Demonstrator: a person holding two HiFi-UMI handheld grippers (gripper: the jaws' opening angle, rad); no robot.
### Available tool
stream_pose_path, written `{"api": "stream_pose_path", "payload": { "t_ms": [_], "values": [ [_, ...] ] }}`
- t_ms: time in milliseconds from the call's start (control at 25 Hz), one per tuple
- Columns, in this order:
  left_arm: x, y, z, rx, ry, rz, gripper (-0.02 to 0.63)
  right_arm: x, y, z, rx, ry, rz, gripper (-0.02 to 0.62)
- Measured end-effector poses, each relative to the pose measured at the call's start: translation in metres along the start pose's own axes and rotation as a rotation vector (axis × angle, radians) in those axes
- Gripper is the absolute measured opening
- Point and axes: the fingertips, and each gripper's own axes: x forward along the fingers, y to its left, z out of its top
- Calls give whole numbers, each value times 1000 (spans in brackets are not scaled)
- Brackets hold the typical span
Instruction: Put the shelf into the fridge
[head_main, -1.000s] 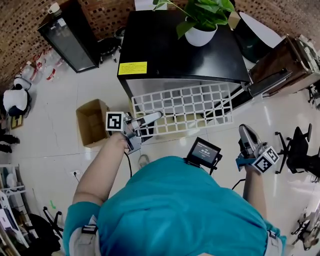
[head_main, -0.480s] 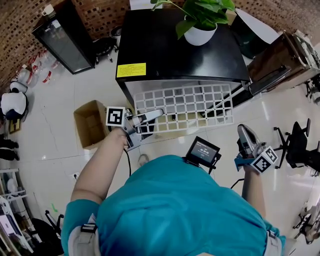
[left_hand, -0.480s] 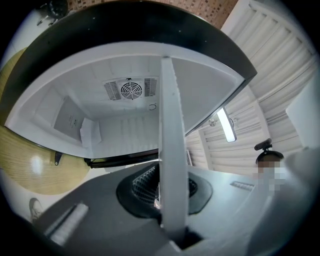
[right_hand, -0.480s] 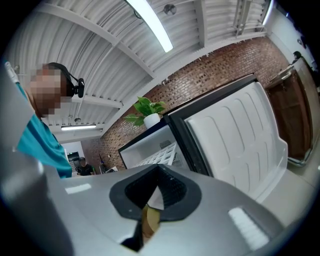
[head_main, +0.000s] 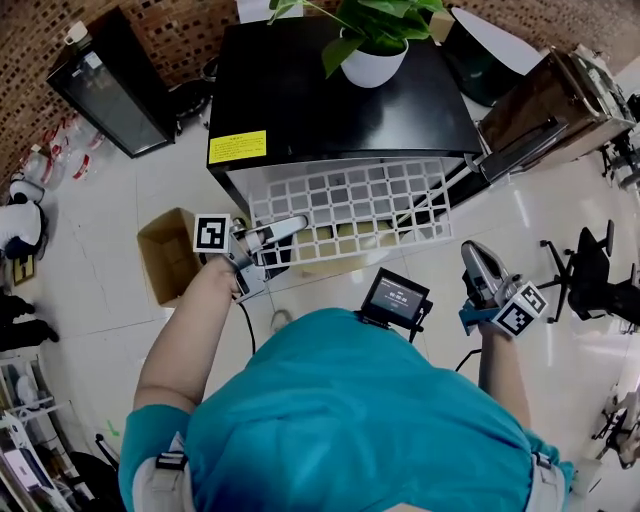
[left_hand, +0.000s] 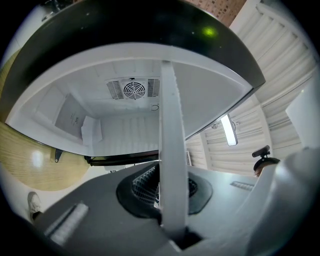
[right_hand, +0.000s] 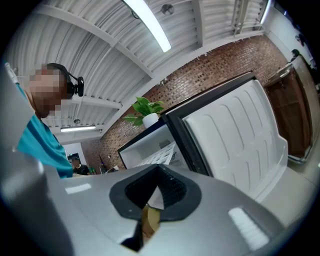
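Note:
A black mini fridge (head_main: 330, 90) stands open, its door (head_main: 520, 140) swung out to the right. The white grid shelf (head_main: 350, 205) lies level, half inside the fridge opening. My left gripper (head_main: 285, 228) is shut on the shelf's front left edge. In the left gripper view the shelf (left_hand: 172, 165) runs edge-on as a white bar between the jaws toward the white fridge interior (left_hand: 125, 125) with its fan. My right gripper (head_main: 480, 270) is held off to the right, apart from the shelf, shut and holding nothing. In the right gripper view it (right_hand: 157, 187) faces the door (right_hand: 235, 140).
A potted plant (head_main: 372, 40) sits on top of the fridge. A cardboard box (head_main: 165, 255) stands on the floor left of my left arm. A black glass-door cabinet (head_main: 105, 85) is at the back left, a wooden cabinet (head_main: 560, 100) and an office chair (head_main: 590, 275) at right.
My left gripper has moved slightly toward the fridge with the shelf and rolled a bit. My head view has shifted. The right gripper has stayed where it was.

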Motion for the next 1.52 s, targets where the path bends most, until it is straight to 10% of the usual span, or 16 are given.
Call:
{"api": "stream_pose_path", "payload": {
  "t_ms": [1520],
  "values": [
    [-17,31,4,53,5,230,29,-5,-4,-16,10,35,-4,2]
  ]
}}
